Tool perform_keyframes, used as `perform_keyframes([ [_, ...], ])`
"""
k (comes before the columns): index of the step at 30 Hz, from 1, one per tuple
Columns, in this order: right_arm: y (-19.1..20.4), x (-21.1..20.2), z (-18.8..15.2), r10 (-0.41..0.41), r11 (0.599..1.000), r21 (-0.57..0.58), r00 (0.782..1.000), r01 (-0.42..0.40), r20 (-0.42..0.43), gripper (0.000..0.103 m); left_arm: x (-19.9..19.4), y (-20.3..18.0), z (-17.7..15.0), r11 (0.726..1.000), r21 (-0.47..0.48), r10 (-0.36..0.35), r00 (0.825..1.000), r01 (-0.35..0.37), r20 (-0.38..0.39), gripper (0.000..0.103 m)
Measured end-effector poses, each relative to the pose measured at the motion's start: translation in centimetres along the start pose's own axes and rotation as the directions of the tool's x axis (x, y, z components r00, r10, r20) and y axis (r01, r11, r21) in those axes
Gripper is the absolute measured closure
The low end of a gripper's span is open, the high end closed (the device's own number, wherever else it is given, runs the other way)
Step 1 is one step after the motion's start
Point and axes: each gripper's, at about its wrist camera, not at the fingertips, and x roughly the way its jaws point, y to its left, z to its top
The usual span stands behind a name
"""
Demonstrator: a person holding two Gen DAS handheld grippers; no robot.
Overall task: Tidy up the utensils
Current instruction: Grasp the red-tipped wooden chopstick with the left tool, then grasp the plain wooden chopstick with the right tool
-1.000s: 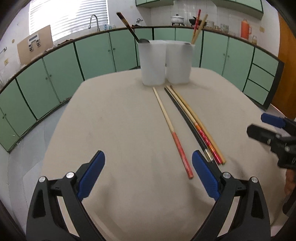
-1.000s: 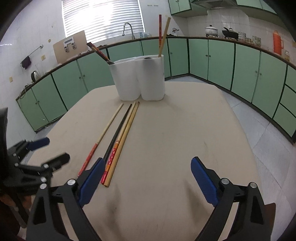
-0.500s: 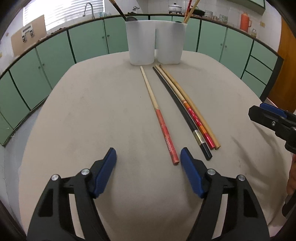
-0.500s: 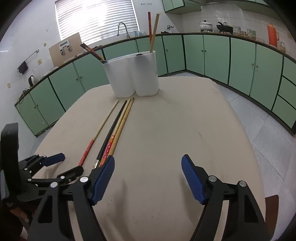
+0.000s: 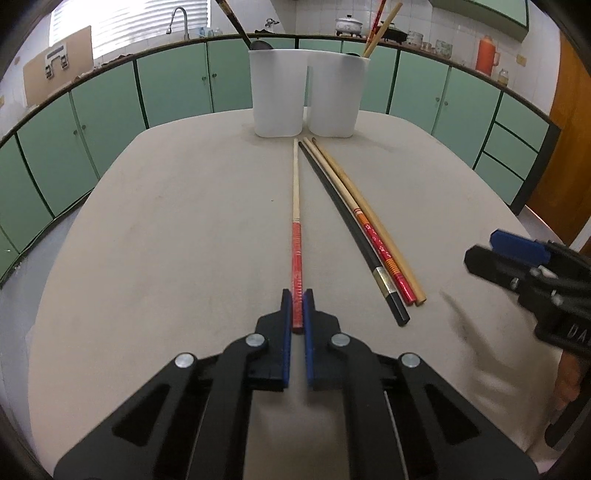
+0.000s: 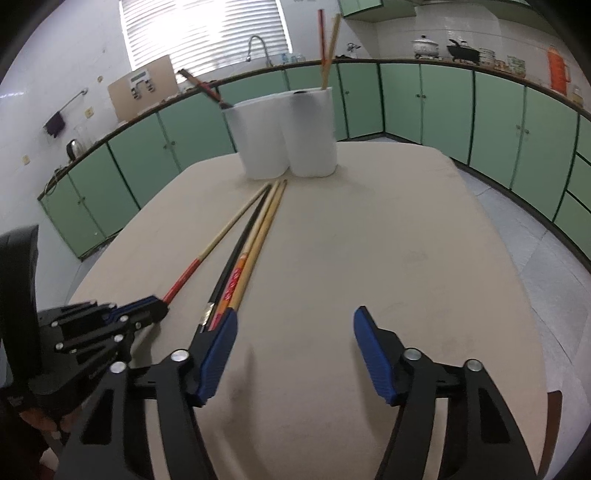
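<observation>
My left gripper (image 5: 297, 299) is shut on the near red end of a red-handled chopstick (image 5: 296, 206), which lies on the beige table (image 5: 166, 221) pointing at the white two-part utensil holder (image 5: 306, 98). Three more chopsticks lie side by side to its right: a black one (image 5: 351, 229), a red-patterned one (image 5: 373, 232) and a plain wooden one (image 5: 369, 214). The holder has two chopsticks (image 5: 380, 26) in its right cup and a dark-handled utensil (image 5: 236, 24) in its left. My right gripper (image 6: 295, 328) is open and empty, just above the table beside the three chopsticks (image 6: 255, 240).
Green cabinets (image 5: 110, 110) ring the room behind the table. The table's right edge (image 6: 509, 240) drops to a tiled floor. The left gripper also shows in the right wrist view (image 6: 147, 312), and the right gripper in the left wrist view (image 5: 498, 251).
My left gripper moved forward and down and closed on the red end of the red-handled chopstick. My right gripper moved in closer to the three chopsticks and stayed open.
</observation>
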Motion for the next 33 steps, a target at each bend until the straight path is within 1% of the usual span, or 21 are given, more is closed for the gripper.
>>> perform_keyframes([
  [5, 1.5, 0.6, -0.6, 0.037, 0.998, -0.040, 0.999, -0.038, -0.035, 0.056, -0.3, 1.2, 0.2, 0.999, -0.027, 0.022, 1.000, -0.022, 0.011, 0.098],
  [8, 2.4, 1.0, -0.9, 0.049, 0.997, -0.065, 0.997, -0.052, -0.052, 0.059, -0.6, 1.8, 0.3, 0.999, -0.032, 0.039, 0.999, -0.039, 0.019, 0.098],
  [13, 3.3, 1.6, -1.0, 0.031, 0.994, -0.101, 0.997, -0.039, -0.073, 0.059, -0.7, 2.1, 0.4, 0.999, -0.036, 0.040, 0.999, -0.039, 0.024, 0.098],
  [15, 3.7, 1.8, -1.0, 0.000, 0.991, -0.132, 0.998, -0.009, -0.070, 0.060, -0.8, 2.1, 0.3, 0.999, -0.036, 0.041, 0.999, -0.040, 0.025, 0.098],
  [19, 4.0, 2.0, -0.9, -0.027, 0.988, -0.157, 0.998, 0.017, -0.065, 0.060, -0.7, 2.1, 0.3, 0.998, -0.042, 0.037, 0.999, -0.036, 0.023, 0.098],
  [24, 3.5, 1.9, -0.8, -0.057, 0.987, -0.154, 0.997, 0.048, -0.059, 0.060, -0.4, 2.3, 0.2, 0.998, -0.050, 0.037, 0.999, -0.036, 0.016, 0.098],
  [28, 2.3, 1.5, -0.5, -0.083, 0.990, -0.119, 0.995, 0.076, -0.055, 0.060, -0.2, 2.4, 0.2, 0.998, -0.053, 0.037, 0.999, -0.037, 0.012, 0.098],
  [30, 2.1, 1.2, -0.6, -0.077, 0.991, -0.113, 0.996, 0.071, -0.053, 0.060, -0.1, 2.4, 0.2, 0.998, -0.054, 0.034, 0.999, -0.034, 0.008, 0.098],
  [33, 2.3, 1.2, -0.7, -0.031, 0.994, -0.105, 0.998, 0.024, -0.060, 0.060, 0.0, 2.5, 0.1, 0.998, -0.052, 0.034, 0.999, -0.034, 0.003, 0.098],
])
